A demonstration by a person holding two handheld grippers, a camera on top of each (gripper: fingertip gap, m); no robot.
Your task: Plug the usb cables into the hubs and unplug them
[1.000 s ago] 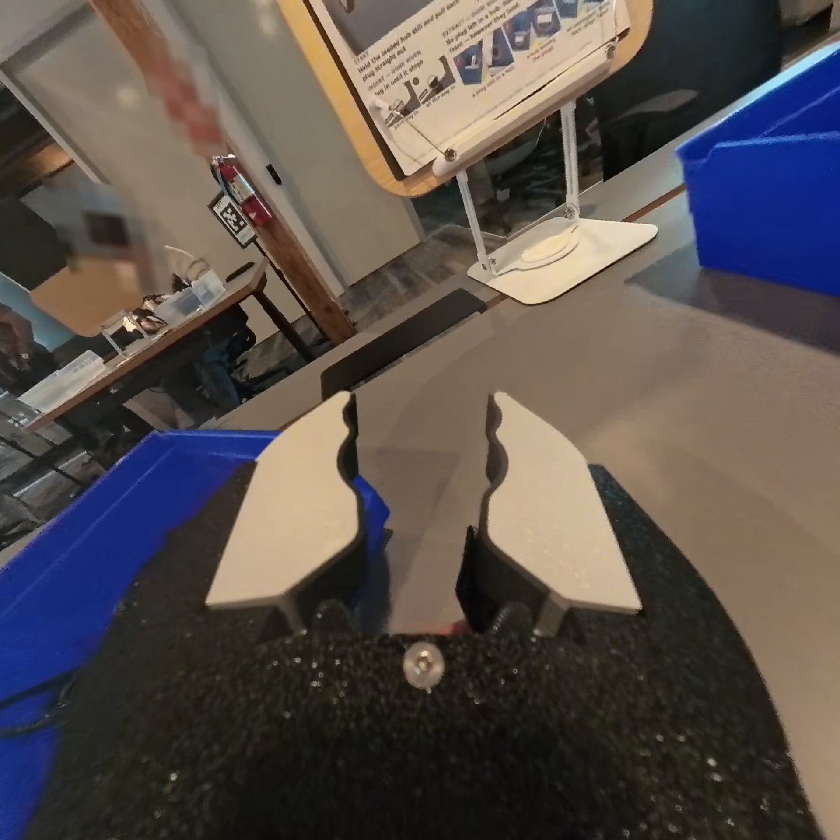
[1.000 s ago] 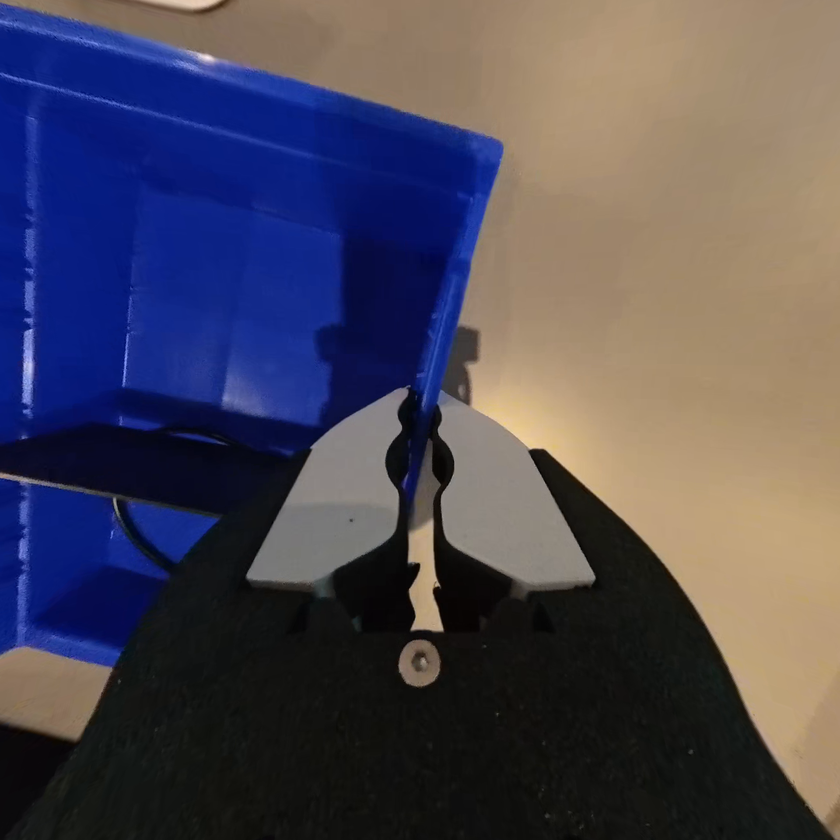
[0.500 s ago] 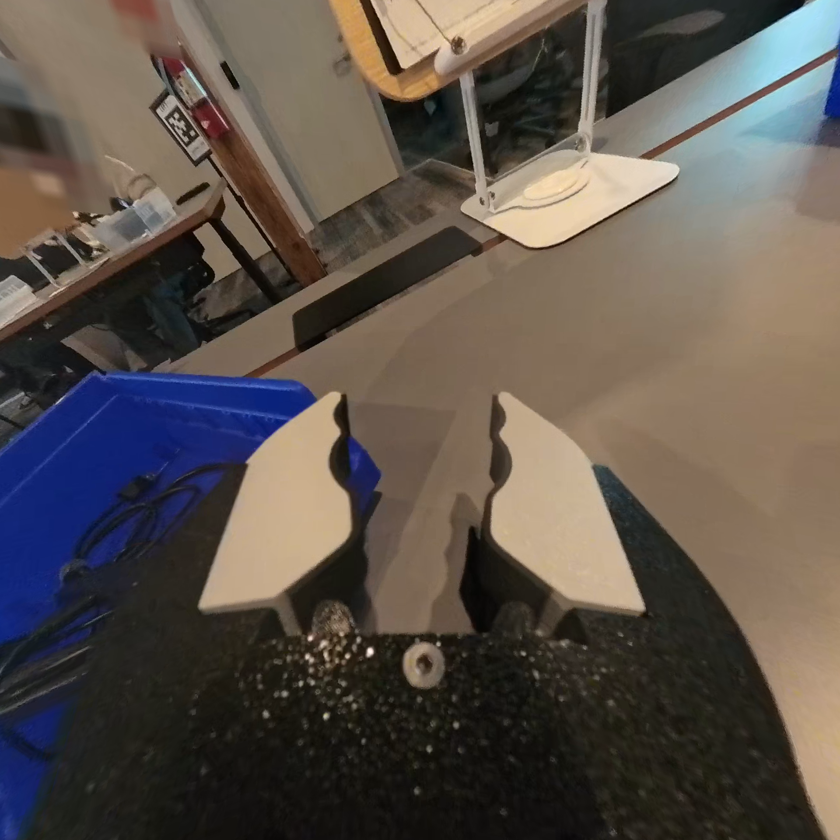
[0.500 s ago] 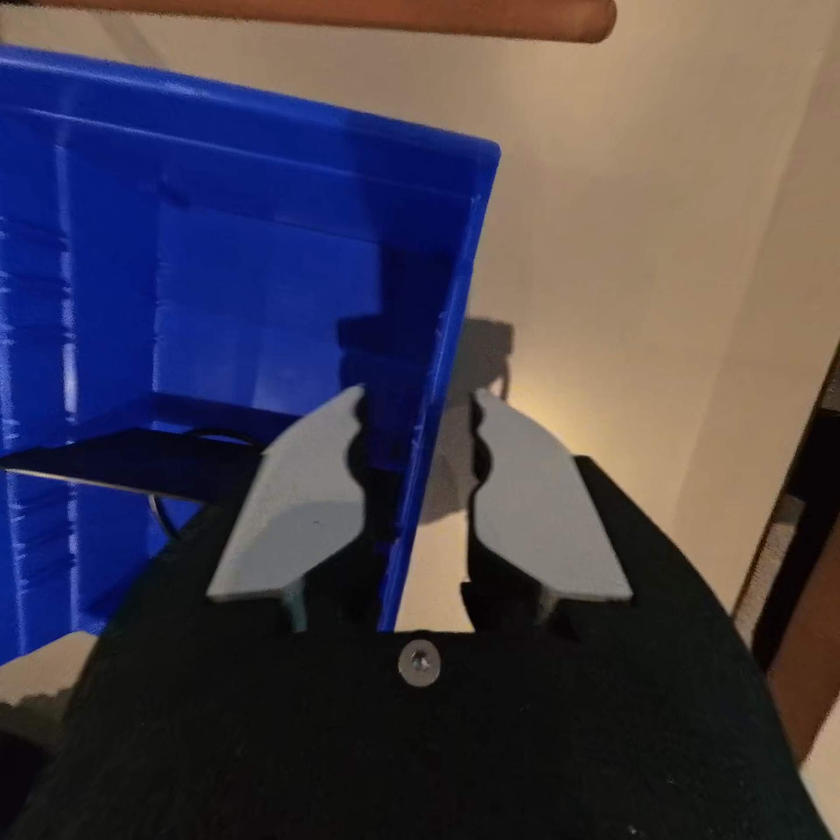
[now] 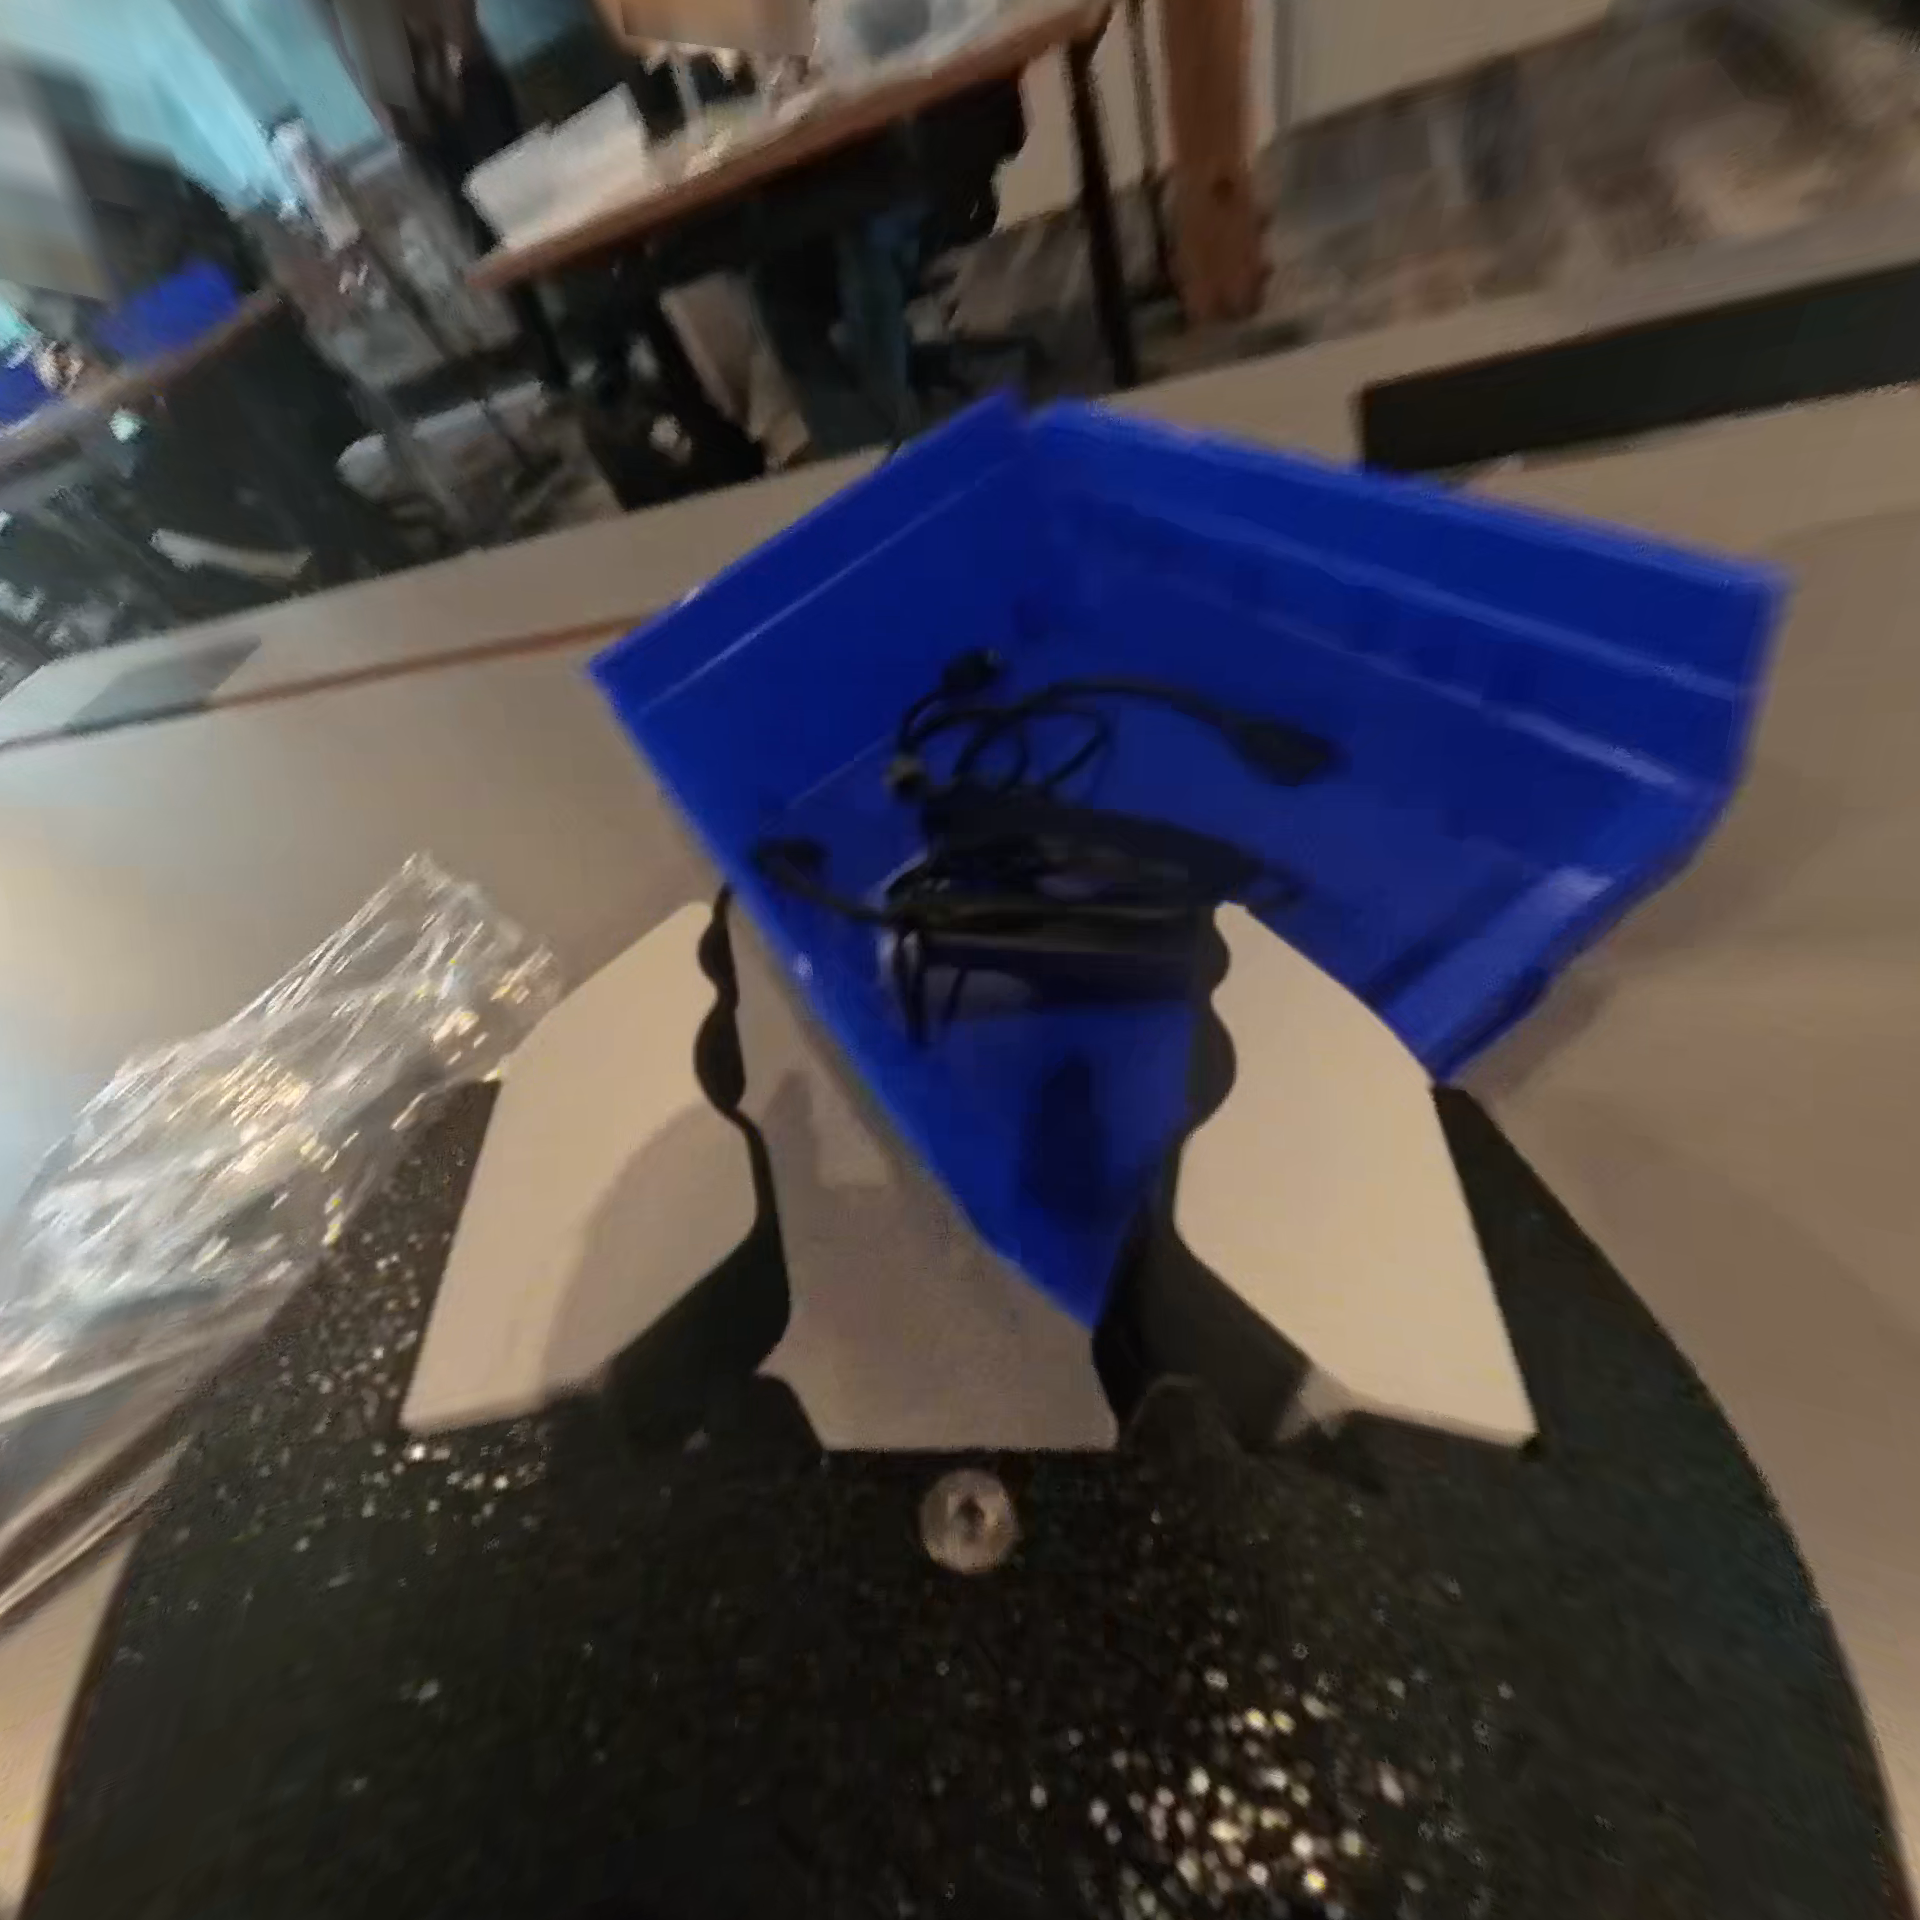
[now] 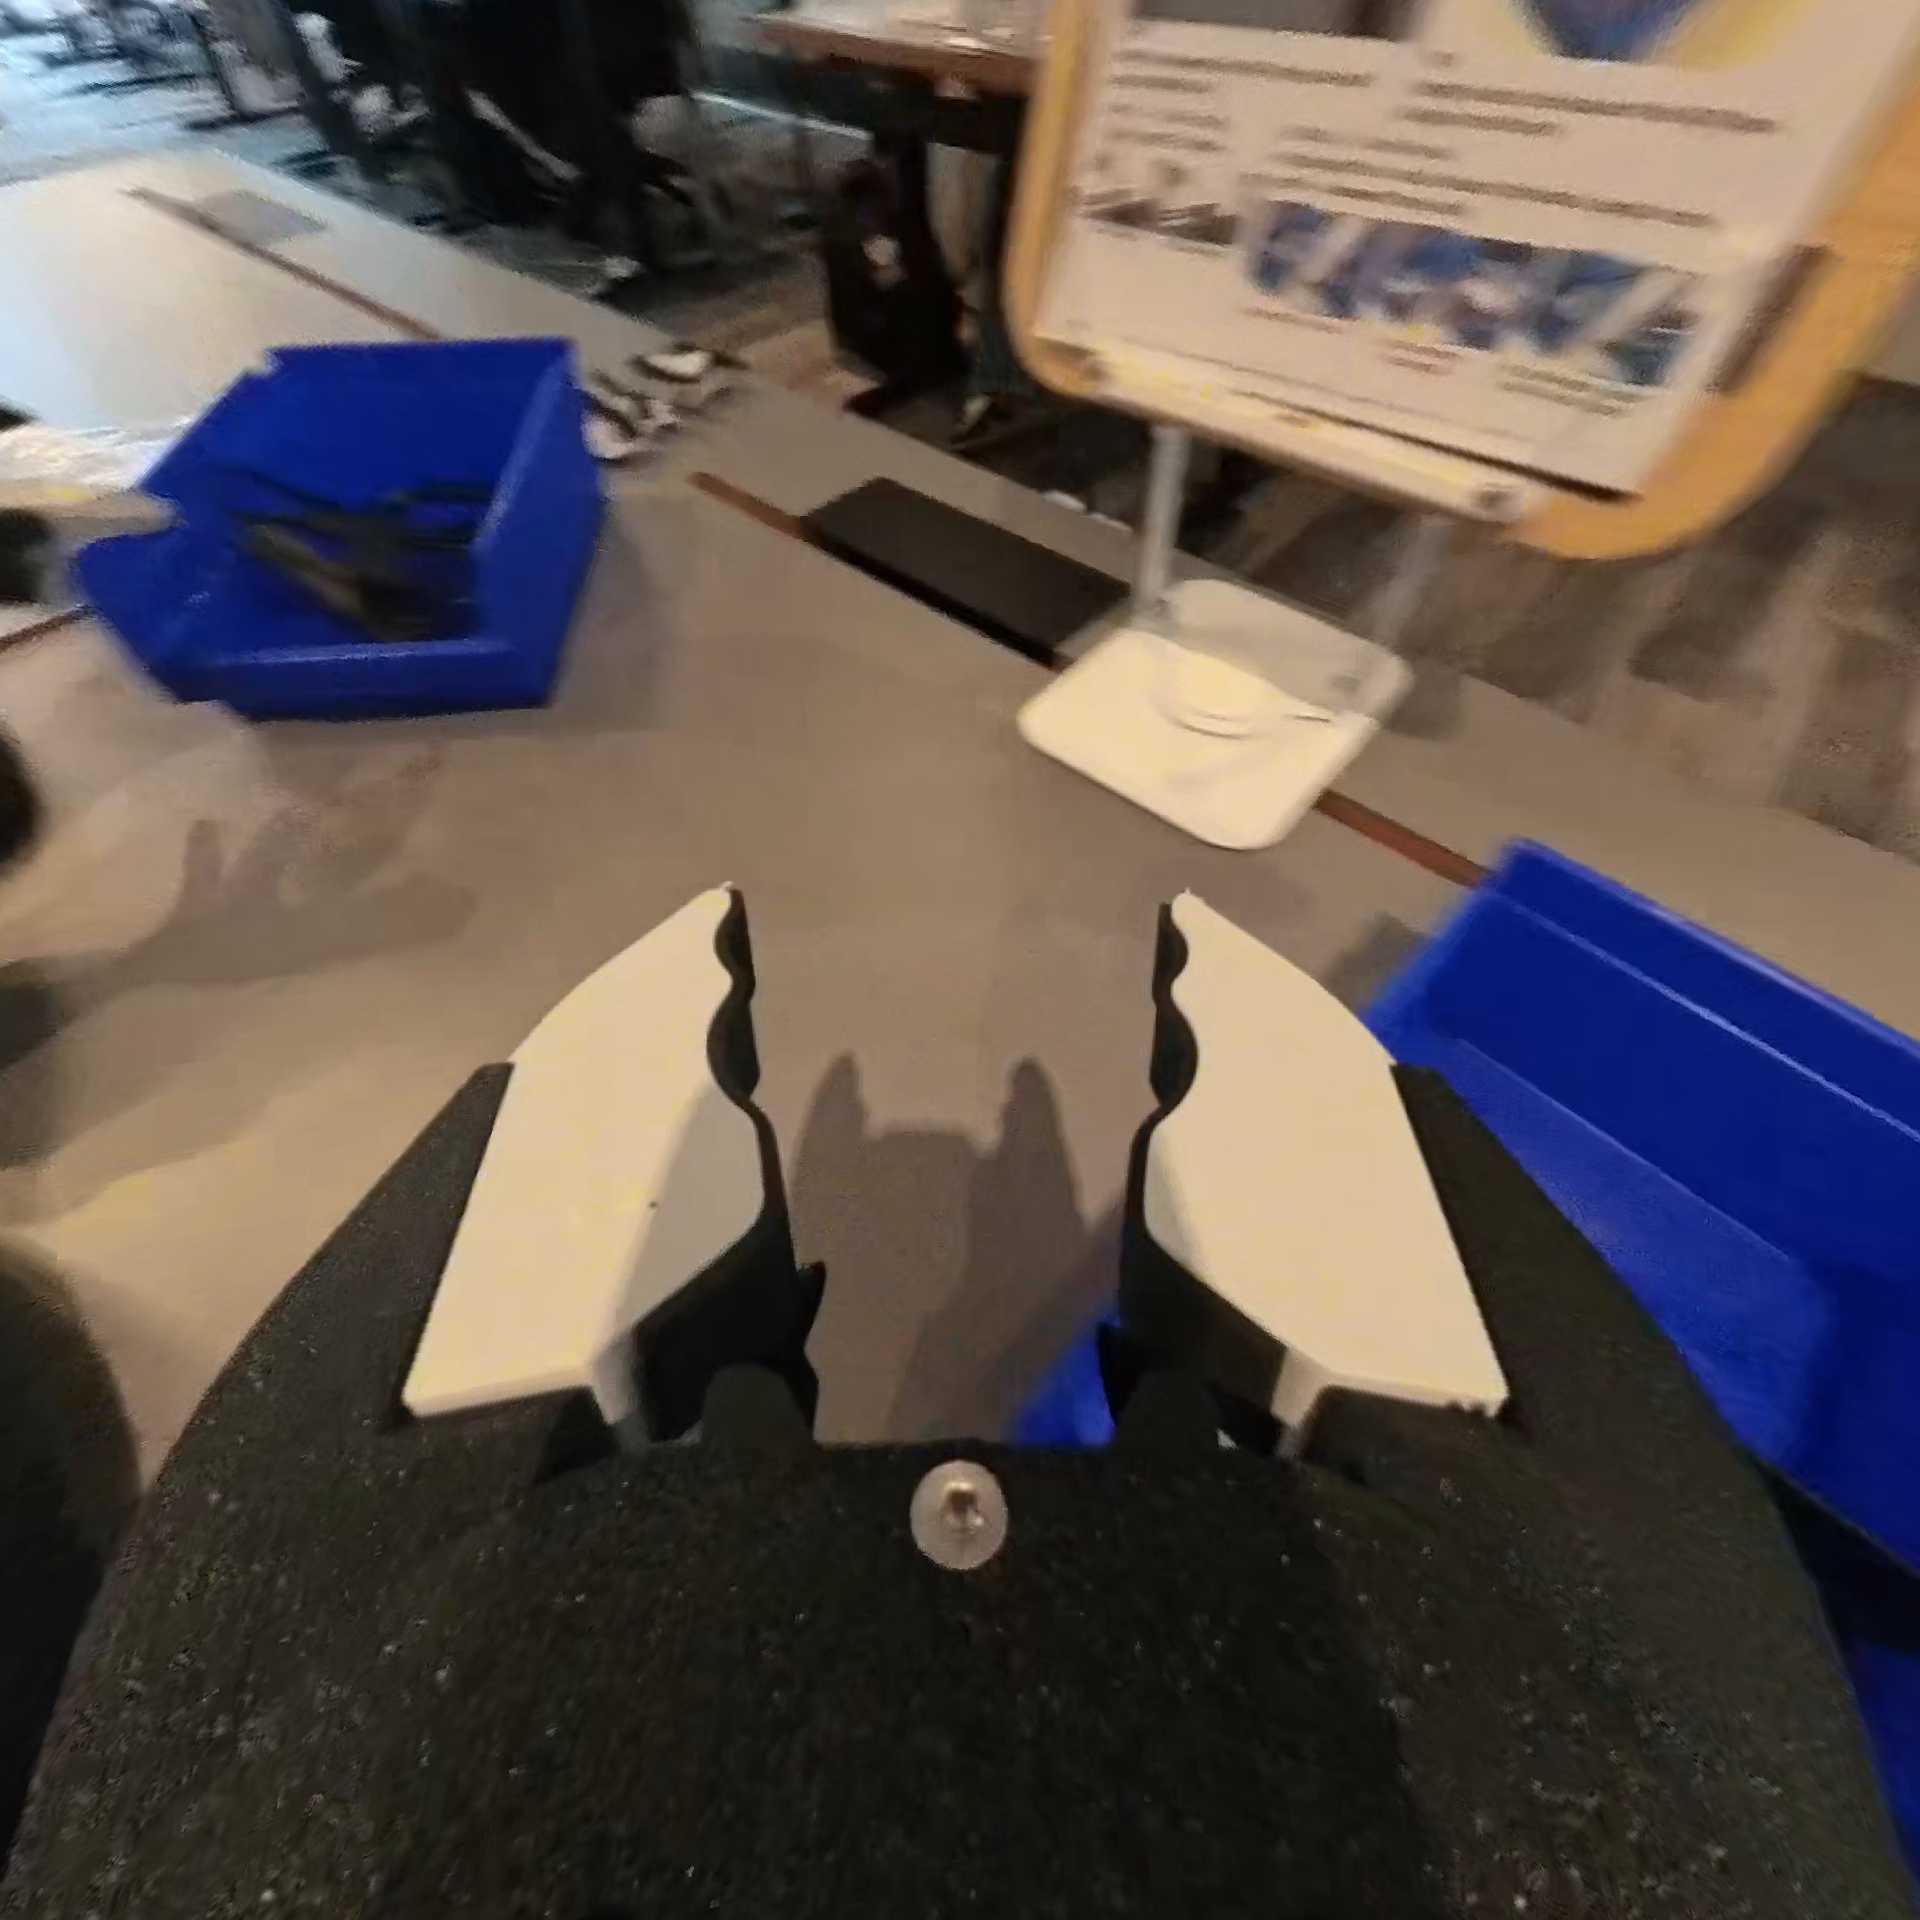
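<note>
In the left wrist view a blue bin (image 5: 1351, 665) sits on the grey table and holds a tangle of black USB cables and a black hub (image 5: 1039, 831). My left gripper (image 5: 961, 925) is open and empty, just in front of the bin's near corner, pointing into it. In the right wrist view my right gripper (image 6: 951, 914) is open and empty above bare table. A second blue bin (image 6: 1662, 1122) lies close on its right. The bin with the black cables (image 6: 343, 582) shows far off at the left.
A clear plastic bag (image 5: 239, 1091) lies on the table left of my left gripper. An instruction board on a white stand (image 6: 1226, 717) stands at the table's far edge, beside a black slot cover (image 6: 966, 571). Other tables stand beyond.
My left gripper swung left from the open table to face the cable bin and opened wider. My right gripper let go of its bin's wall, opened wide and turned towards the table's middle.
</note>
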